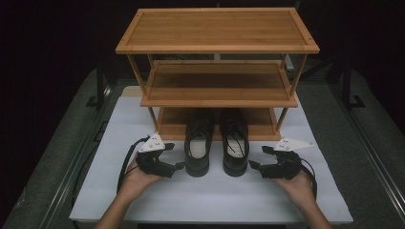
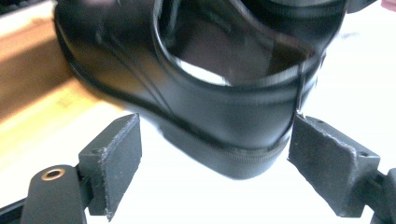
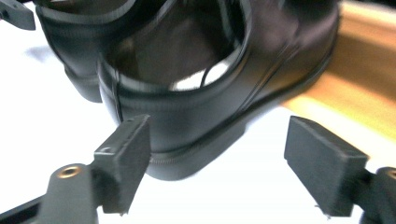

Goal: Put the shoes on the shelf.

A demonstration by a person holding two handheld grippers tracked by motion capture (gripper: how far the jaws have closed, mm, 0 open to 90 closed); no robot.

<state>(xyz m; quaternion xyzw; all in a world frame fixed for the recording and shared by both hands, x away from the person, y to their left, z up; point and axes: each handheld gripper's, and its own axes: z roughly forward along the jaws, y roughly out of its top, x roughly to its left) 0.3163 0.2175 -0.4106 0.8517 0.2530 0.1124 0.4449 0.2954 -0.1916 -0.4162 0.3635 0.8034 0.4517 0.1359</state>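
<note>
**Pair of black leather dress shoes, set before a bamboo rack**

Item: left shoe [image 1: 197,143] and right shoe [image 1: 235,142], black lace-up, side by side at the centre of the high view, toes tucked under the lowest shelf of the bamboo shoe rack [image 1: 217,29], heels toward the person on the white table [image 1: 215,200].

Handling, as judged: moderate weight; polished upper likely slick; heel counter and sole firm, collar and quarters softer and apt to fold. Best hold looks to be across the heel counter or over the collar rim at the back, fingers pinching the leather wall rather than the glossy toe.

Left gripper [image 1: 174,157]: fingers [image 2: 116,156] spread wide, empty, flanking the heel of the left shoe in the left gripper view, one pad at or just beside the back seam. Right gripper [image 1: 258,156]: fingers [image 3: 126,158] spread wide, empty, one near the right shoe's heel, the other well clear.

Count: shoes, two; rack, one, with three shelves; grippers, two; hands, two.
</note>
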